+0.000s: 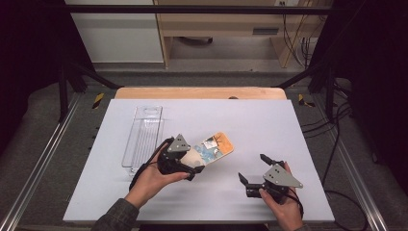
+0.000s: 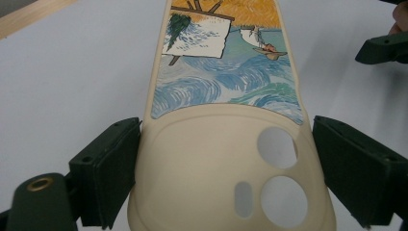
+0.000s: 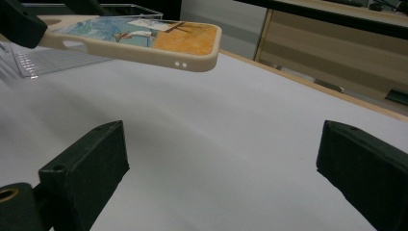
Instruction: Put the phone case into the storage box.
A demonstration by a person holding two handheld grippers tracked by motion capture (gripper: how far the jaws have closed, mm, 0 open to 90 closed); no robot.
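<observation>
Above the white table (image 1: 250,125), left tongs (image 2: 226,163) pinch the phone case (image 2: 226,96); right tongs (image 3: 216,168) spread

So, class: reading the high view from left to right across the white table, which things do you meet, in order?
Clear plastic tray → left gripper → phone case held in its jaws → right gripper.
</observation>
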